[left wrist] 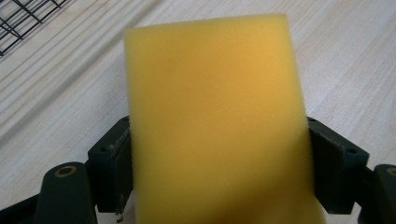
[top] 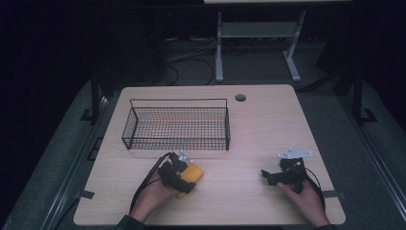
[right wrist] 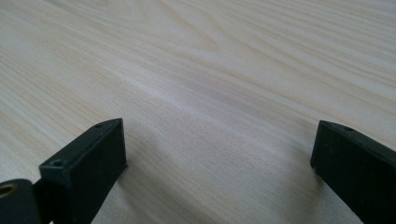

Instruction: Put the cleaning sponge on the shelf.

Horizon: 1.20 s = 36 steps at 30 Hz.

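Left hand-held gripper [left wrist: 219, 154] clamps the yellow foam sponge [left wrist: 215, 121] (soft, rectangular block) on the pale woodgrain bench [top: 249, 124], near the black wire basket [top: 176, 125]; right hand-held gripper [right wrist: 219, 154] spread wide, nothing between.

Lab (cables [top: 191, 60], bare test table [top: 268, 120])

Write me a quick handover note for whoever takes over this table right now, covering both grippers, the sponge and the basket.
Left gripper: jaws on both sides of the yellow sponge, touching it; sponge lies on the table.
Right gripper: open, empty, low over bare wood.
Wire basket: empty, behind the sponge.
Done: left gripper placed around the sponge.
Left: probably grip firmly, lift, drop it in the basket.
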Available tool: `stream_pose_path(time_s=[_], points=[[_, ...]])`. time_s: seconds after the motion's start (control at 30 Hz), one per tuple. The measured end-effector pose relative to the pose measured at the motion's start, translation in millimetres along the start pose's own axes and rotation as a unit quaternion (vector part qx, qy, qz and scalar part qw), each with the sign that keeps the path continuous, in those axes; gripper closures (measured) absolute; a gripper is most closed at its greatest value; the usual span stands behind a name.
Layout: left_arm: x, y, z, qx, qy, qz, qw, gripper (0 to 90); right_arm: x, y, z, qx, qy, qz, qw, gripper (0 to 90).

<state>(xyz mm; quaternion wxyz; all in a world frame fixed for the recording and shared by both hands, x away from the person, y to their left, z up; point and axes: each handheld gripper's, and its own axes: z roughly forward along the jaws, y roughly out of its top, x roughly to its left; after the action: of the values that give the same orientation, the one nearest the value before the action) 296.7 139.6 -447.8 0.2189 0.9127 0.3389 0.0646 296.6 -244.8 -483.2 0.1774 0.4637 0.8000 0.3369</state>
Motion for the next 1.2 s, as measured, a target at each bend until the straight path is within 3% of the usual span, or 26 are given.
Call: stream_pose_path(time_s=[0.47,1.2], points=[[9.2,-2.5,-12.1,-0.014,-0.002,-0.014,0.9998,21.5,0.0,0.0,0.0,0.000,0.000,0.000,1.0000,2.6],[15.4,4.9,-37.0,-0.033,-0.014,-0.015,0.9992,21.6,0.0,0.0,0.0,0.000,0.000,0.000,1.0000,2.6]])
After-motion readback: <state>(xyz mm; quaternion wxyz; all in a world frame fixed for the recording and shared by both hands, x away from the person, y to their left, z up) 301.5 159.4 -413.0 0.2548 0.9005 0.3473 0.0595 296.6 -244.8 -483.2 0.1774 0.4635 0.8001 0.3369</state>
